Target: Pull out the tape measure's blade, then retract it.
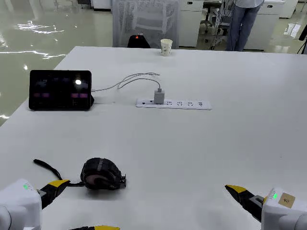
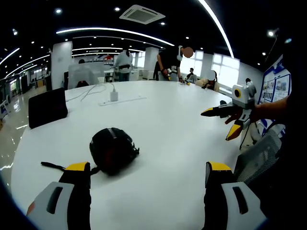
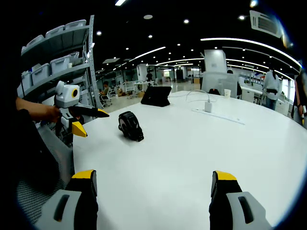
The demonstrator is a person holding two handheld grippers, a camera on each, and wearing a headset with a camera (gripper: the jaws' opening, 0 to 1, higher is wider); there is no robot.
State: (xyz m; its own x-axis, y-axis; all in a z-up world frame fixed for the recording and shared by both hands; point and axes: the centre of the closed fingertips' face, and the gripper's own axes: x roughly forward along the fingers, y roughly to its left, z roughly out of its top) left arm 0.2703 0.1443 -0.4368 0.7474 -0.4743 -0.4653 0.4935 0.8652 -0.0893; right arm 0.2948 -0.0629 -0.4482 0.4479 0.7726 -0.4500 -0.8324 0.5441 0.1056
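The tape measure [image 1: 101, 174] lies on the near left part of the white table [image 1: 216, 143]. It is a dark round case resting on its side, with a thin black strap [image 1: 47, 167] trailing off to its left. Nothing grips it.

The left gripper [image 1: 79, 205] sits low at the near left edge, its white body close to the person. Its yellow-tipped jaws stand wide apart, open toward the case. One tip lies just beside the strap, and I cannot tell whether it touches. In the left gripper view the case sits just beyond the jaws, closer to the left one, with clear table between the tips. In the right gripper view a hand holds this gripper at the table's edge. It is rolled so that one jaw sits above the other, and both point toward the tape measure.

The right gripper [image 3: 153, 175] is at the near right, well apart from the case, jaws also spread wide over bare table. In the left gripper view a hand holds it above the table's right edge, rolled likewise and angled inward.

Farther off, a dark tablet [image 1: 60, 90] stands on the left. A white power strip [image 1: 173, 103] with a charger [image 1: 159, 96] plugged in lies near the middle. A paper cup [image 1: 166, 47] stands at the far edge.
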